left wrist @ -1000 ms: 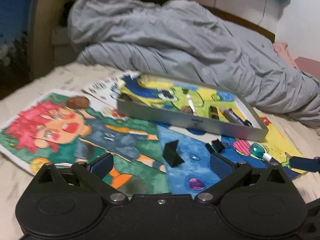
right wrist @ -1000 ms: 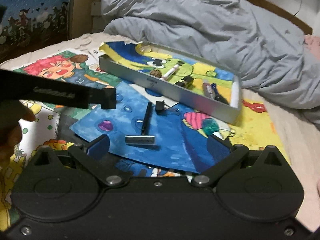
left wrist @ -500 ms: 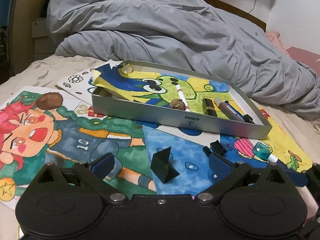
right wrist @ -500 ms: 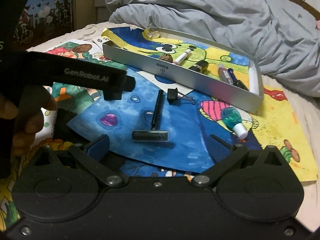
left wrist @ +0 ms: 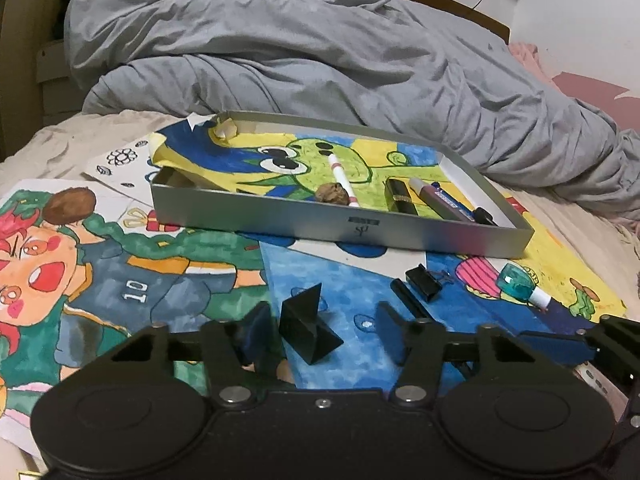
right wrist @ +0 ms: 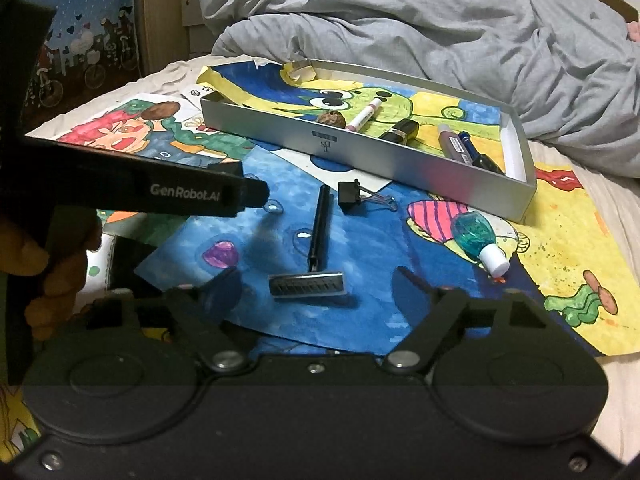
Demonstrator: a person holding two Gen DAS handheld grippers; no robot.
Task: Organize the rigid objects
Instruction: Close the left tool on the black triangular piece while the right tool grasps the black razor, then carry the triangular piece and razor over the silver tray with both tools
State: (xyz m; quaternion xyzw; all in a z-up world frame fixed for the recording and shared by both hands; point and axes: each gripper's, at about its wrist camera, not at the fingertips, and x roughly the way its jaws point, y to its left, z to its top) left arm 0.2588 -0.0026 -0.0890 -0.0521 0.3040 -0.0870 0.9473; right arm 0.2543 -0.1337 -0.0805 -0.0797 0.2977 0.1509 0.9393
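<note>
Razor, stiff and light, lies just before the tray; right gripper jaws, closing, bracket its head unclenched; grip there.

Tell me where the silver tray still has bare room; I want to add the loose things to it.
The silver tray is bare at its left end, between the left wall and the walnut. The right end is crowded: pink marker, black tube, glue stick and pen.
</note>
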